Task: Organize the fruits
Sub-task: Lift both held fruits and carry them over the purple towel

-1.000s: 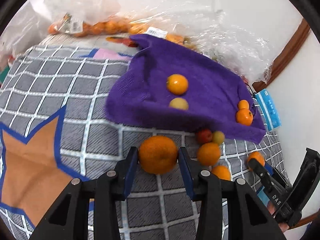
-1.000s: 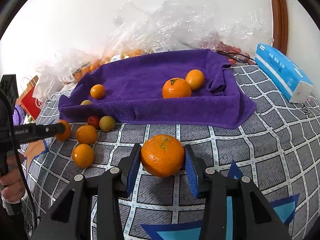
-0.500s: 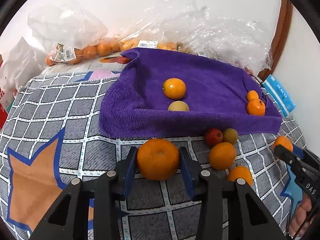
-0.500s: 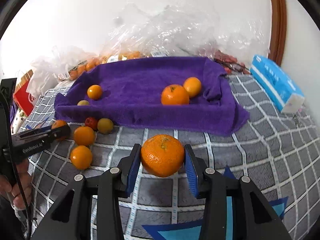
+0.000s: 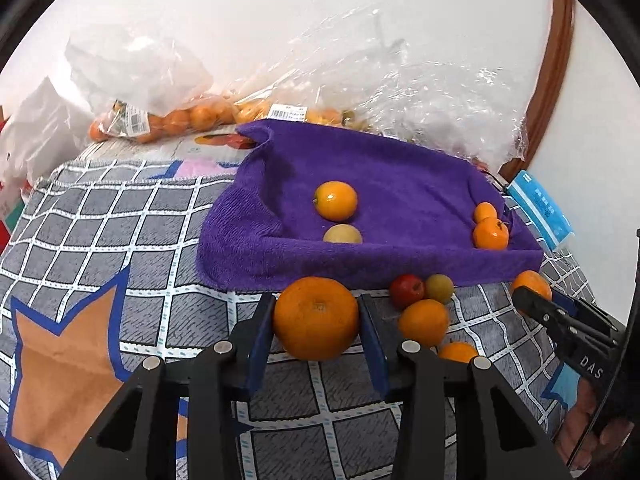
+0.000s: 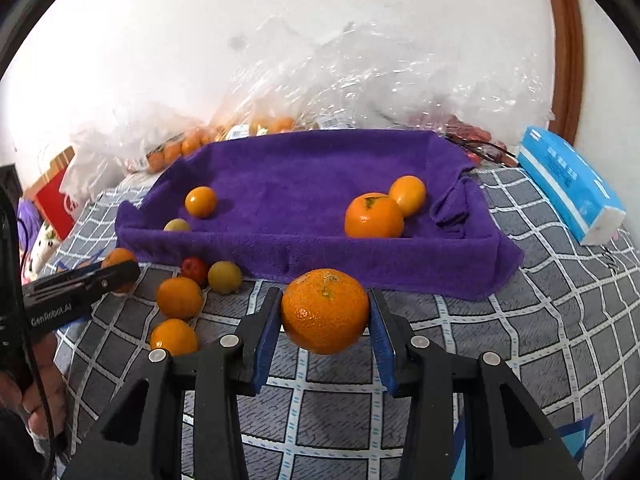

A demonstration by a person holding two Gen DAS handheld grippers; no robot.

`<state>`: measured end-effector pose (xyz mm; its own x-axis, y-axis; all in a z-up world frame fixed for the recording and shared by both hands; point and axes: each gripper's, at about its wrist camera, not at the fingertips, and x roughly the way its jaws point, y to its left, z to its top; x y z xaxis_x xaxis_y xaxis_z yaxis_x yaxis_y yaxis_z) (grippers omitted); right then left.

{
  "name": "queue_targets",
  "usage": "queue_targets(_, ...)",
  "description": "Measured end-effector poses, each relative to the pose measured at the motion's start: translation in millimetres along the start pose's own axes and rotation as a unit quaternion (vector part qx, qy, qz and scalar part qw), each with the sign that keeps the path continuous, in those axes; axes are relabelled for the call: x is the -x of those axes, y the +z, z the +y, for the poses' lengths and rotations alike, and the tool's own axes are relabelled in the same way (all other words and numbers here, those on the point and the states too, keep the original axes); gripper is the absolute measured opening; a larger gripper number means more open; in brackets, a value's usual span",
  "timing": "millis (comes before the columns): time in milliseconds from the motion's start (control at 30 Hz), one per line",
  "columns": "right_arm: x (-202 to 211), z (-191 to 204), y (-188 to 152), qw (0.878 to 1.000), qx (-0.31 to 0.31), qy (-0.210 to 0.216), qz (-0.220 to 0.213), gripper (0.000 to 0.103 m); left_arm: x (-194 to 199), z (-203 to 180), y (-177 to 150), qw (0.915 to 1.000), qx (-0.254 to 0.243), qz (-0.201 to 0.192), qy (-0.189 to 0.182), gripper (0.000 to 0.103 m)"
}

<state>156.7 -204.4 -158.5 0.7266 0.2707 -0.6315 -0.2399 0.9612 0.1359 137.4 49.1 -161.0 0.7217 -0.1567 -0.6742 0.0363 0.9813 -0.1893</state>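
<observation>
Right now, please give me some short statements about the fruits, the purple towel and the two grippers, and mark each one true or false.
1. Each gripper holds an orange. True: the left gripper is shut on one large orange, the right gripper on another large orange.
2. The purple towel has no fruit on it. False: four fruits lie on it, two near each end.
3. A small red fruit lies on the checked cloth in front of the towel. True.
4. The blue packet lies on the towel. False: it lies beside the towel, on the checked cloth.
5. The yellow-green fruit touches the right gripper's orange. False: they are apart.
</observation>
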Motion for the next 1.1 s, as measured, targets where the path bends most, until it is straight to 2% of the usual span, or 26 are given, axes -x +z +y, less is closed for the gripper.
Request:
queue_targets(267, 5, 0, -3, 1.000, 0.001, -0.021, -0.008, 0.042, 7, -3, 0, 0.9998, -0.005, -0.016, -0.010, 0.039)
queue_targets(467, 15, 5, -2, 1.000, 0.001, -0.020, -0.011, 0.042, 15, -2, 1, 0.9996, -0.004, -0.025, -0.014, 0.039)
queue_targets(633, 33, 10, 7, 0.999, 0.012, -0.030, -0.023, 0.042, 24, 1, 2, 0.9993, 0.020, -0.017, -0.028, 0.039)
queue_targets(733, 43, 10, 15, 0.999, 0.011, -0.035, -0.030, 0.042, 35, -2, 5, 0.9994, 0.016, -0.018, -0.026, 0.039)
queue_targets(800, 49, 11, 21, 0.999, 0.012, -0.038, -0.034, 0.042, 45, -5, 9, 0.9996, 0.010, -0.022, -0.018, 0.039)
queue_targets(967, 63, 16, 36, 0.998, 0.018, -0.048, -0.044, 0.042, 65, -4, 26, 0.9987, 0.027, -0.021, -0.037, 0.039)
queue_targets(1100, 71, 17, 50, 0.997, 0.015, -0.049, -0.053, 0.042, 75, -9, 43, 0.9986, 0.010, -0.030, -0.042, 0.039)
